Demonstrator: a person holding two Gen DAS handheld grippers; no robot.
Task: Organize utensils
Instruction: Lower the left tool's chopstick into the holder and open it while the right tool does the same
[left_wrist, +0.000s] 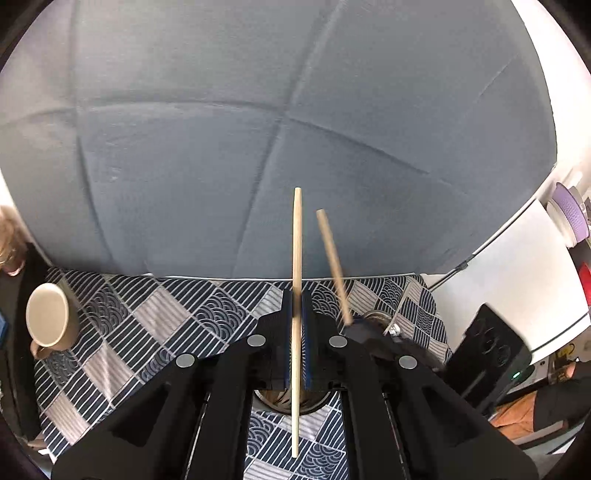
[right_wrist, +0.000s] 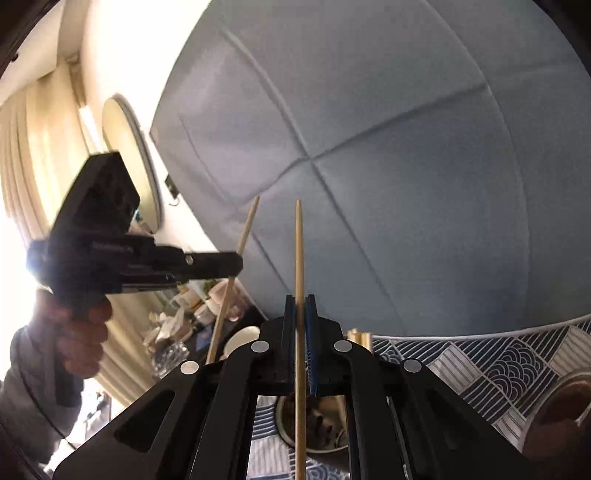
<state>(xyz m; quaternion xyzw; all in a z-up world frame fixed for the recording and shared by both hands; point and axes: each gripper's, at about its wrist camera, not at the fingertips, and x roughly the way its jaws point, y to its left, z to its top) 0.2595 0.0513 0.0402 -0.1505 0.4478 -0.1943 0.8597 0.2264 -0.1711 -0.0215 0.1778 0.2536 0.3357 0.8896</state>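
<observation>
— Chopsticks, one per claw: the left gripper (left_wrist: 295, 325) is clamped on a chopstick (left_wrist: 296, 258), the right gripper (right_wrist: 300, 332) pinches the other chopstick (right_wrist: 299, 258), both raised above the patterned cloth (left_wrist: 147, 325) near the table's far edge.

— Risk?

— Thin round sticks can pivot or slide out. The cup below (right_wrist: 317, 428), probably the holder, is half hidden.

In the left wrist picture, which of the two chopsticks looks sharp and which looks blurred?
The chopstick clamped in the left gripper is sharp and upright. The tilted chopstick to its right, in the right gripper, is blurred.
</observation>
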